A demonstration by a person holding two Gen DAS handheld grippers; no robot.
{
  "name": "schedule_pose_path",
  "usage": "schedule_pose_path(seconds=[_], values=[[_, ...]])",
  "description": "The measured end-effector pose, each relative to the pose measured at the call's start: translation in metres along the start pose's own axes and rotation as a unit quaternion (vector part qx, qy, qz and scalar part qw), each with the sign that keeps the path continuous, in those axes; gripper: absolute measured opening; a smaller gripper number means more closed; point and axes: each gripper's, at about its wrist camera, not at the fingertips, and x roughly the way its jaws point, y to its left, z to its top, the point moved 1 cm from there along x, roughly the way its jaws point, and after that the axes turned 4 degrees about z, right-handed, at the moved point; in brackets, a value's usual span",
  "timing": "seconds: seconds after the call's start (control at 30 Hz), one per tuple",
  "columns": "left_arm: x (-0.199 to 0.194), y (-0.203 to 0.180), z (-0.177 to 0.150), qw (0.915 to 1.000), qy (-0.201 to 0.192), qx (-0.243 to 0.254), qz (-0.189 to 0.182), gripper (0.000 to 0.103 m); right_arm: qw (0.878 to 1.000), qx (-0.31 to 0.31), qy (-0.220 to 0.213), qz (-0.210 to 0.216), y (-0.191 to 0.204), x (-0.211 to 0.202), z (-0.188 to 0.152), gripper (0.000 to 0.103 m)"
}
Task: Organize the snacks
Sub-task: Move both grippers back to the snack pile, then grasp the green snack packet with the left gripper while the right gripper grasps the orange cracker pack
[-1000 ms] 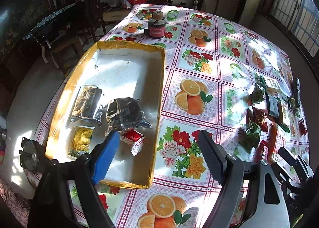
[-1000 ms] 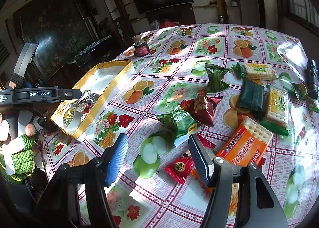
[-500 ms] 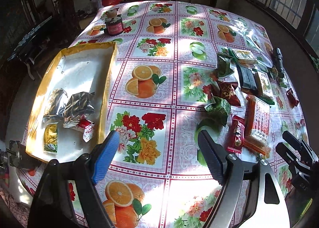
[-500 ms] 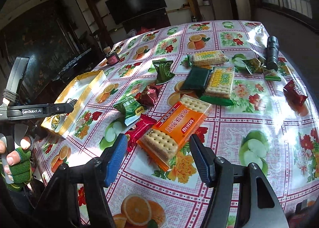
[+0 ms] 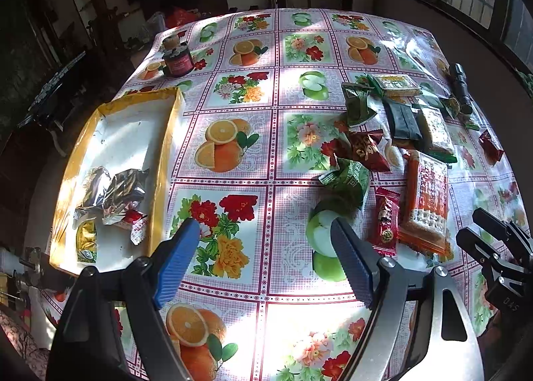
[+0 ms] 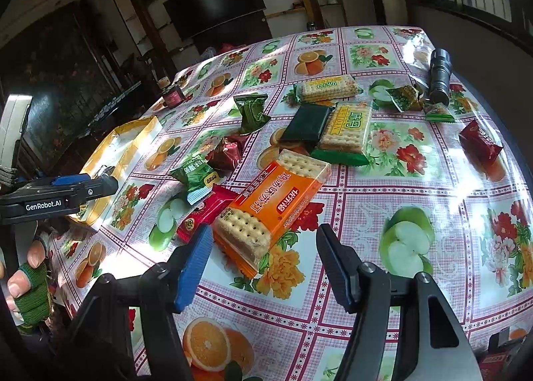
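Note:
A yellow-rimmed tray (image 5: 166,147) at the table's left holds two silver packets (image 5: 116,194), a red-white candy and a yellow packet. Loose snacks lie to the right: an orange cracker pack (image 5: 426,201) (image 6: 276,204), a red bar (image 5: 386,217) (image 6: 206,211), a green pouch (image 5: 349,181), a dark red pouch (image 5: 366,151). My left gripper (image 5: 266,234) is open and empty above the tablecloth between tray and snacks. My right gripper (image 6: 265,241) is open and empty, with the near end of the orange cracker pack between its fingers.
Farther back lie a dark green bar (image 6: 306,124), green cracker packs (image 6: 346,127), a green wrapped snack (image 6: 253,111) and a red pouch (image 6: 479,144). A black flashlight (image 6: 439,74) lies at the far right and a dark jar (image 5: 176,57) at the far left.
The left gripper has swung right, from over the tray to over the tablecloth. The right gripper has moved up to the orange cracker pack. Both stayed open.

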Motion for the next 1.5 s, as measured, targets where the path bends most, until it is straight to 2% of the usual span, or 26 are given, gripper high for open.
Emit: schedule_pose_path(seconds=[0.47, 0.8, 1.17, 1.3, 1.43, 1.5], values=[[0.012, 0.007, 0.001, 0.9999, 0.002, -0.005, 0.009, 0.081, 1.0, 0.007, 0.02, -0.014, 0.004, 0.012, 0.005, 0.065], [0.03, -0.014, 0.014, 0.9991, 0.021, 0.014, -0.035, 0.081, 0.998, 0.012, 0.042, -0.038, 0.012, 0.037, 0.019, 0.065], [0.065, -0.039, 0.033, 0.992, 0.067, -0.016, -0.106, 0.081, 0.997, 0.02, 0.049, -0.059, 0.008, 0.058, 0.033, 0.065], [0.077, -0.055, 0.036, 0.9915, 0.075, 0.007, -0.106, 0.081, 0.996, 0.009, 0.061, -0.072, 0.003, 0.066, 0.033, 0.065], [0.093, -0.064, 0.034, 0.9908, 0.09, 0.017, -0.1, 0.081, 0.996, 0.006, 0.058, -0.063, -0.003, 0.065, 0.034, 0.065], [0.098, -0.067, 0.033, 0.9916, 0.091, 0.023, -0.09, 0.076, 0.996, -0.002, 0.057, -0.067, -0.003, 0.065, 0.035, 0.065]])
